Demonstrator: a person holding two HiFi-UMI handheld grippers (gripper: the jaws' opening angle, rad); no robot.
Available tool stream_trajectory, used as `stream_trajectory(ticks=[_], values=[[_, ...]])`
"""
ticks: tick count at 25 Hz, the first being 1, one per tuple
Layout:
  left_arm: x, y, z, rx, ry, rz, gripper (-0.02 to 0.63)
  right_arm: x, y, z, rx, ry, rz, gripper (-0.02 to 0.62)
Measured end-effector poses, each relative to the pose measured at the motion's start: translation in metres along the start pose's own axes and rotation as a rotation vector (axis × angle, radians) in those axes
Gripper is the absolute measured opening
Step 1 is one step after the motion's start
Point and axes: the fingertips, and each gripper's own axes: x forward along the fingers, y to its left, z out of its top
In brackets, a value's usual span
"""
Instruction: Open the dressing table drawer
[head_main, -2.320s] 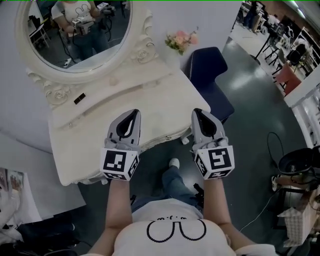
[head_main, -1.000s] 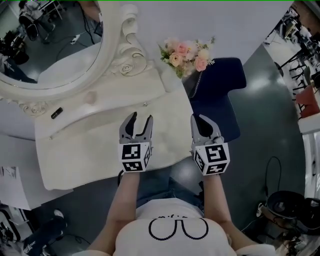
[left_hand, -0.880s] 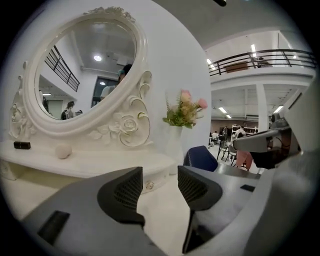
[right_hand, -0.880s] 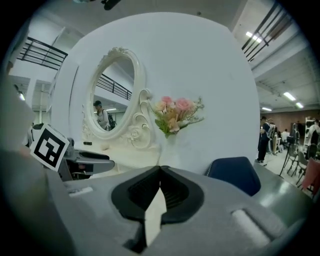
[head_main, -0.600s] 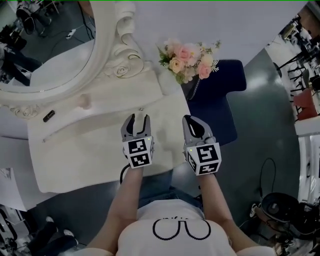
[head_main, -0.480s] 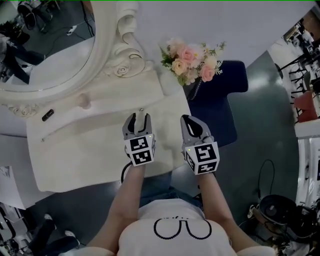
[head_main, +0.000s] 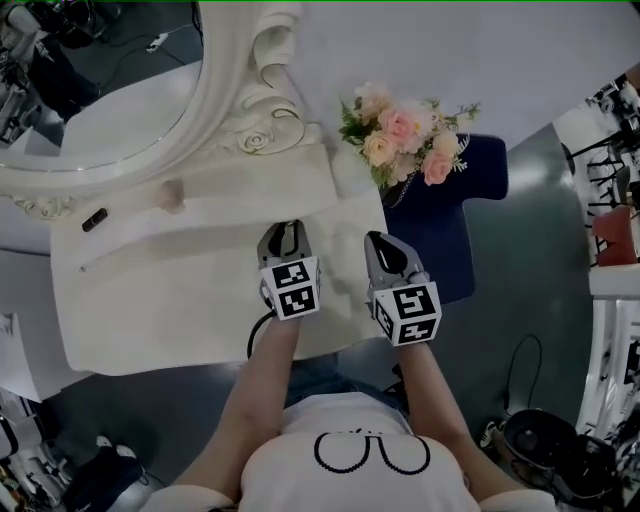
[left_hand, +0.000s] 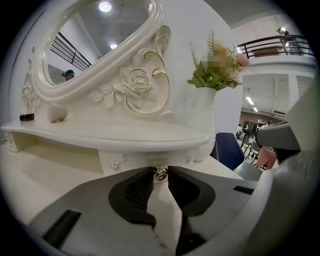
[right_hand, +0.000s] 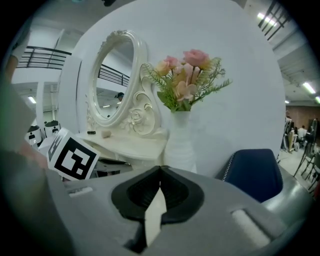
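The white dressing table (head_main: 150, 310) has a small drawer front (left_hand: 127, 159) under its raised shelf, with a little gold knob (left_hand: 160, 173). My left gripper (left_hand: 160, 176) points at that drawer. Its jaws have just been closing, and the knob sits between the fingertips with both touching it. In the head view the left gripper (head_main: 283, 229) reaches over the table's right part up to the shelf edge. To its right my right gripper (head_main: 384, 244) hangs over the table's right edge. It is shut with nothing in it, tips meeting (right_hand: 160, 169).
A large oval mirror (head_main: 100, 90) in a carved frame stands at the back. A white vase of pink flowers (head_main: 410, 130) sits on the table's right corner. A dark blue chair (head_main: 455, 230) stands right of the table. A small black object (head_main: 95, 220) lies on the shelf.
Both grippers have come down and forward toward the shelf. The left jaws, wide open a second ago, have closed in around the drawer knob. The right jaws stay shut.
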Motion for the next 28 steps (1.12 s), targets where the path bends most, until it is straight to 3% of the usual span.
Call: stream_trajectory(ticks=[28], values=[[-0.055, -0.022, -0.033, -0.077, 0.079, 0.009, 0.087, -0.022, 0.010, -0.022, 0.056, 0.001, -0.012, 0.000]])
